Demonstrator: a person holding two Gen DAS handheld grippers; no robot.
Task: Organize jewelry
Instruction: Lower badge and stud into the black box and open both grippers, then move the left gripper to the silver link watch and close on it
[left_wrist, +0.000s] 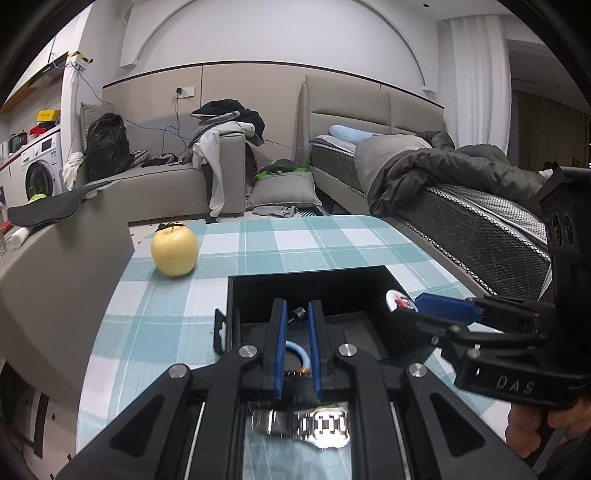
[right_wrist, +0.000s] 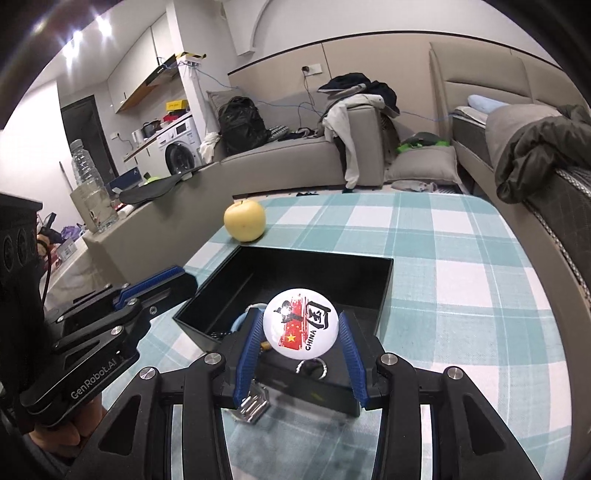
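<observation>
Badge (right_wrist: 301, 323), a domed round pin button, was clamped edge-on between right gripper (right_wrist: 299, 354) pads above the black box (right_wrist: 384, 288); light, rigid, glossy, likely slippery, so rim grip suited. Left gripper (left_wrist: 297, 345) was closed, holding nothing

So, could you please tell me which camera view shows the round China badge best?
The right wrist view: the China badge faces the camera, held between the right gripper fingers. The left wrist view shows only its edge behind the black box wall.
</observation>
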